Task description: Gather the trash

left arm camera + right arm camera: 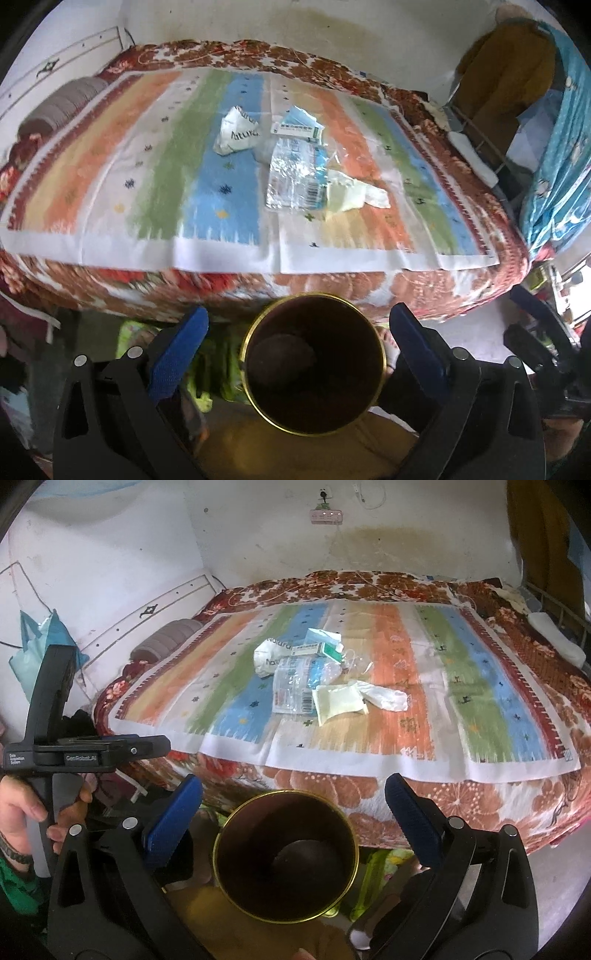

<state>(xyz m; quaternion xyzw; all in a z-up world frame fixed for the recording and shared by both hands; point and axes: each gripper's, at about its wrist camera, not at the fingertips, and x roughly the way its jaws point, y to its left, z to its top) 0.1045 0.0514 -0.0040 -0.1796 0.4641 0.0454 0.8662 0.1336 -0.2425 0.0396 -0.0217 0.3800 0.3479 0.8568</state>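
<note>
A wide bed [369,805] under a red-brown floral blanket fills both views, its far side against a stained white wall [258,535]. Over the blanket lies a striped cloth [402,686] in orange, green, blue and white bands running away from the cameras. Near the cloth's middle sits the trash, a loose cluster: a flattened clear plastic wrapper with a barcode [295,177], its long axis running roughly toward the near edge of the bed; a crumpled white printed bag [238,131] just to its left; a small white-and-green carton [297,127] behind it, lying crosswise; and pale crumpled paper [354,194] touching the wrapper's right side. Nothing covers the pile. Below the near edge of the bed stands a dark round bin with a brass-coloured rim [314,369], upright, mouth open upward. The left tool [299,350] and right tool [293,819] hang above the bin, both with blue-padded fingers spread wide, gripping nothing. A hand [22,812] holds the left tool's handle.
</note>
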